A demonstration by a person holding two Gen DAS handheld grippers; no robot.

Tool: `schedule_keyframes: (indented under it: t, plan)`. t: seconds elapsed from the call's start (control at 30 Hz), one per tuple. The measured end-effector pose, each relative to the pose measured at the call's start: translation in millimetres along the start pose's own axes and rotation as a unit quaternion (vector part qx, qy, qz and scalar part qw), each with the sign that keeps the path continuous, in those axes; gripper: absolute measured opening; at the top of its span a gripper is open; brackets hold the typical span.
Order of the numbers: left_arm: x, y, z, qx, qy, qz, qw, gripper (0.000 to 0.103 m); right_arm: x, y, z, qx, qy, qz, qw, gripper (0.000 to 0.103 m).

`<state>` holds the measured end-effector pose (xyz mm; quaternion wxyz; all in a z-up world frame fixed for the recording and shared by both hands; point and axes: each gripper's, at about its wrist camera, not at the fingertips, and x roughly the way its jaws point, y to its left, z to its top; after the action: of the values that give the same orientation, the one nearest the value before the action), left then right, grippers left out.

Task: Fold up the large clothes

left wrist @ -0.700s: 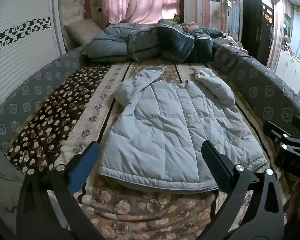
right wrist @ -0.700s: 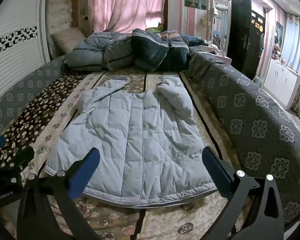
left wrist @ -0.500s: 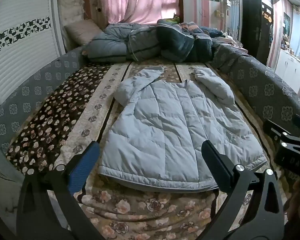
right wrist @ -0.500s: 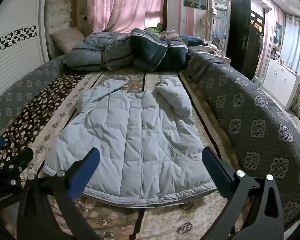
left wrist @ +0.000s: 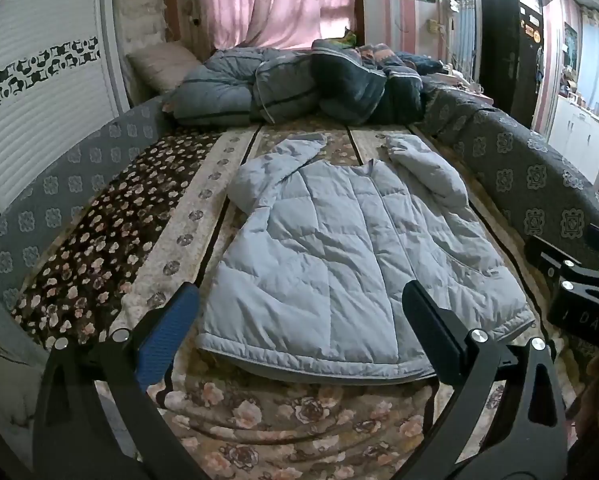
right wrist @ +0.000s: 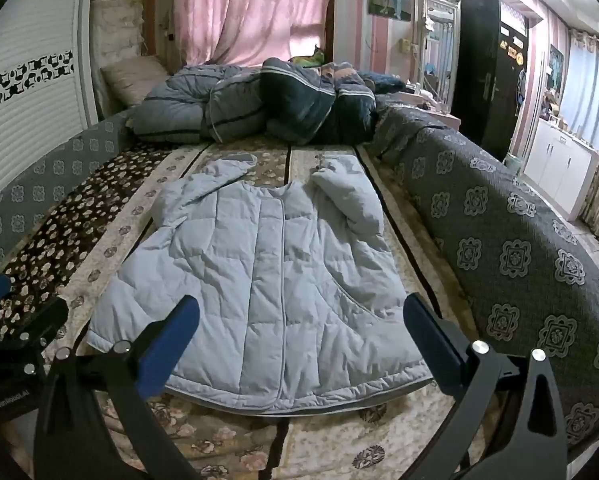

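Left wrist view unchanged: jacket (left wrist: 351, 264) flat on bed (left wrist: 299, 420), both jaws released. Right wrist view alone shows floor (right wrist: 595, 240).

A pale blue quilted puffer jacket (left wrist: 351, 264) lies on a beige and brown floral bedspread (left wrist: 283, 420). Grey medallion-patterned fabric (right wrist: 511, 256) runs along the right. Pink curtains (right wrist: 251, 8) hang far behind.

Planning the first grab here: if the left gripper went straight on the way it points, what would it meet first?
Most likely the pale blue padded jacket, lying flat on the bed. The left gripper is open and empty, angled down toward the jacket's lower part near the hem; exact depth is hard to judge.
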<state>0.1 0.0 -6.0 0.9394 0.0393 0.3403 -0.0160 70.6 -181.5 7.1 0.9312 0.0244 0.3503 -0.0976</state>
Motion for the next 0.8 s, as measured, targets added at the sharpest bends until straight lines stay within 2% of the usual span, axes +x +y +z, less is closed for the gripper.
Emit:
schedule_keyframes:
  t: [0.8]
  plan:
    - [-2.1,2.5,1.7,0.005,-0.004,0.009,0.9999,0.1,2.6,-1.3,-0.9,0.001,0.002,0.006,1.0,0.101]
